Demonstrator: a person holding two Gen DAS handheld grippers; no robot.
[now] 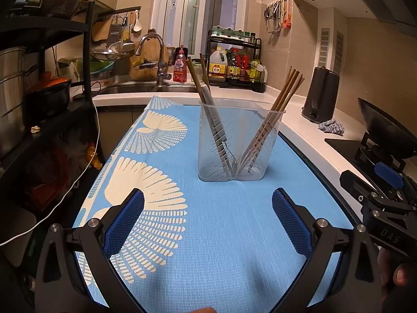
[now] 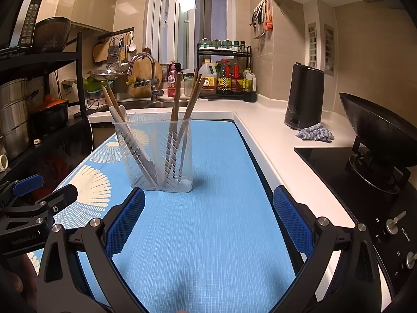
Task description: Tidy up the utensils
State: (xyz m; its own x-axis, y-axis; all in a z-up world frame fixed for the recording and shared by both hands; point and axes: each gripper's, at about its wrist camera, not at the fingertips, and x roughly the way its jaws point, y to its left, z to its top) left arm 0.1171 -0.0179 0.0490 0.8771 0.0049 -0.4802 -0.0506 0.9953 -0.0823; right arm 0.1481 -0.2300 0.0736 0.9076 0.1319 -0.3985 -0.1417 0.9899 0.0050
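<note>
holder: clear slotted plastic utensil holder [image 1: 238,140] is stood upright mid blue patterned mat [image 1: 221,234] on counter | contents: brown wooden chopsticks [image 1: 284,96] are sorted into the right compartment, leaning outward | left gripper [image 1: 208,224]: held agape, empty, short of holder | right gripper [image 2: 208,224]: likewise spread, nothing held

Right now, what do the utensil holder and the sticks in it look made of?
Utensil holder: clear plastic, probably; see-through walls with moulded slots, slightly frosted. Chopsticks: wood or bamboo by the matte brown look. Mat beneath: blue woven-texture cloth or vinyl, can't tell which.
</note>
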